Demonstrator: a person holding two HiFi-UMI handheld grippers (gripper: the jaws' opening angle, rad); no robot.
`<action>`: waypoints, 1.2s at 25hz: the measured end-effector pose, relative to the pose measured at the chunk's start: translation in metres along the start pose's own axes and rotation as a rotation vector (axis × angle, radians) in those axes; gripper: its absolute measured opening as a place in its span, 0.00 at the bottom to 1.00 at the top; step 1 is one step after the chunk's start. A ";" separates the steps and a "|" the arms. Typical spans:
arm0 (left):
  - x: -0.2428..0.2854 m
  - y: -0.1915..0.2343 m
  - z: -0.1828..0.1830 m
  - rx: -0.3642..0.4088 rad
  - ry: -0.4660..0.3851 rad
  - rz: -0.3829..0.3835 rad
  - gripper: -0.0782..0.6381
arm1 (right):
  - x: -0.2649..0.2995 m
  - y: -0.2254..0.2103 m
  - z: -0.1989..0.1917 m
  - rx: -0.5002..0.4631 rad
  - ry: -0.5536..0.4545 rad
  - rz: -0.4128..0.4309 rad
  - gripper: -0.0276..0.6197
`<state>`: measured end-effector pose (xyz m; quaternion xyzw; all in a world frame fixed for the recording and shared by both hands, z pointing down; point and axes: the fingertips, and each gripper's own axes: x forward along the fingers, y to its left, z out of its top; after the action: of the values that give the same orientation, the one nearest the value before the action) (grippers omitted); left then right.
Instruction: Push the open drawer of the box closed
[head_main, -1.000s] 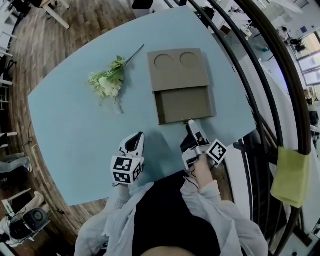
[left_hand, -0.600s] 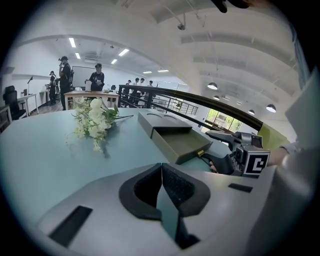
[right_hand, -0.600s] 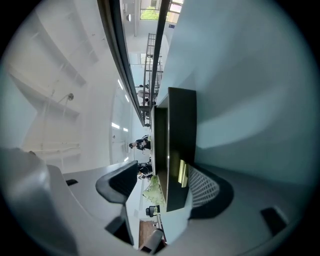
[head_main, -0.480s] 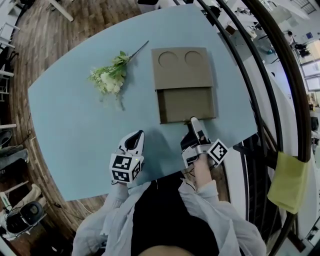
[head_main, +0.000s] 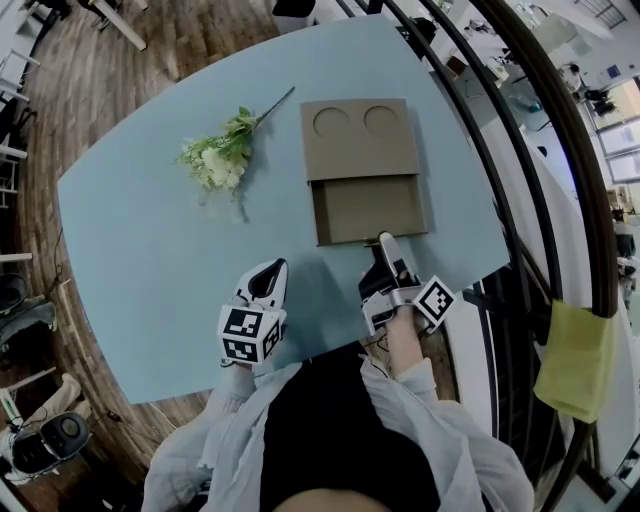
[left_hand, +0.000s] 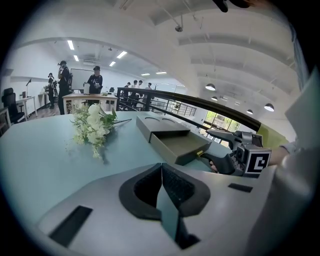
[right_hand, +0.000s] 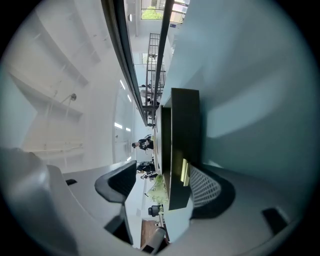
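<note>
Smooth pale-blue table (head_main: 150, 250), matt with a faint sheen, laminate-like. Flat brown box (head_main: 360, 140) and its drawer (head_main: 370, 208) in dull, uncoated board, much like cardboard. Flower bunch (head_main: 215, 160) with soft-looking petals; cloth or plastic, cannot tell. Left gripper (left_hand: 160, 169) shelled in matt grey plastic, with black, finely textured pads (left_hand: 179, 187). Wooden plank floor (head_main: 60, 100), slightly glossy. Dark, glossy metal railing (head_main: 592, 190). Light, creased cloth sleeve (head_main: 420, 390).
</note>
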<state>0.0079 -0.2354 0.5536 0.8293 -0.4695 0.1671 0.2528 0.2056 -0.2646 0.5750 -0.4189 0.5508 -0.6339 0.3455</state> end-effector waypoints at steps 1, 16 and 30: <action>0.000 0.000 0.002 0.002 -0.005 -0.002 0.13 | 0.000 0.003 0.000 -0.002 0.000 0.005 0.55; -0.012 0.001 0.018 0.016 -0.048 0.014 0.13 | -0.001 0.008 -0.003 0.028 0.006 0.004 0.57; -0.009 0.008 0.013 -0.002 -0.038 0.045 0.13 | 0.012 0.000 0.001 0.041 0.016 -0.010 0.57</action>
<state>-0.0028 -0.2400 0.5401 0.8214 -0.4928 0.1566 0.2407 0.2016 -0.2762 0.5765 -0.4092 0.5383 -0.6502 0.3465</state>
